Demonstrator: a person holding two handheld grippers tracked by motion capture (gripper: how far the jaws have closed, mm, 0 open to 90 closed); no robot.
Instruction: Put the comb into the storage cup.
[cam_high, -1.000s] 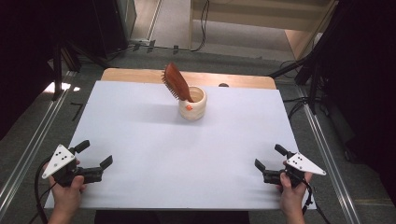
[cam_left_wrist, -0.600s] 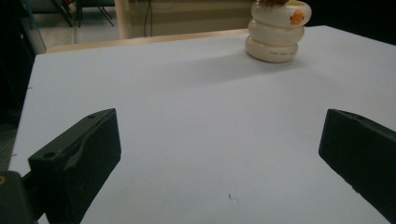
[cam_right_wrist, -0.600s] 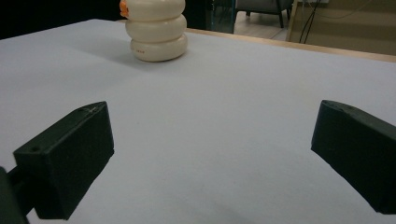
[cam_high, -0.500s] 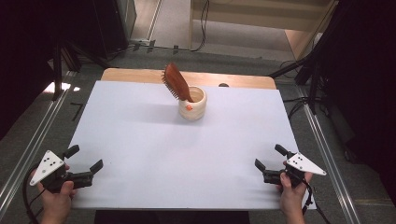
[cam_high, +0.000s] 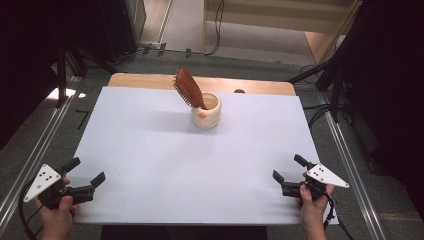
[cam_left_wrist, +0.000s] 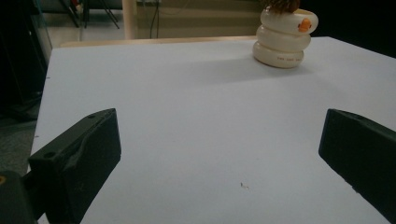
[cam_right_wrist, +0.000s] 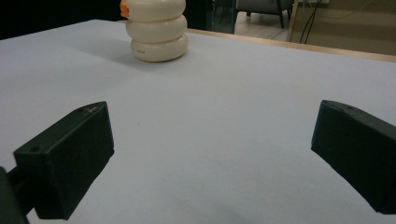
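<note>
Left tool (cam_high: 85, 171) rests at the near left edge of the counter (cam_high: 150, 150), jaws wide, holding nothing; cream ringed cup (cam_high: 206, 110) stands at the far centre (brown hairbrush (cam_high: 189, 88) leaning inside it); right tool (cam_high: 289, 168) sits near right, jaws wide, holding nothing.

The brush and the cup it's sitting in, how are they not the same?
The hairbrush is reddish-brown, while the cup is cream with a small orange mark. The hairbrush is long and flat and leans to the left; the cup is round, ribbed like stacked rings, and stands upright. The hairbrush rests inside the cup; the cup sits on the white table. Both are far from the two open grippers.
</note>
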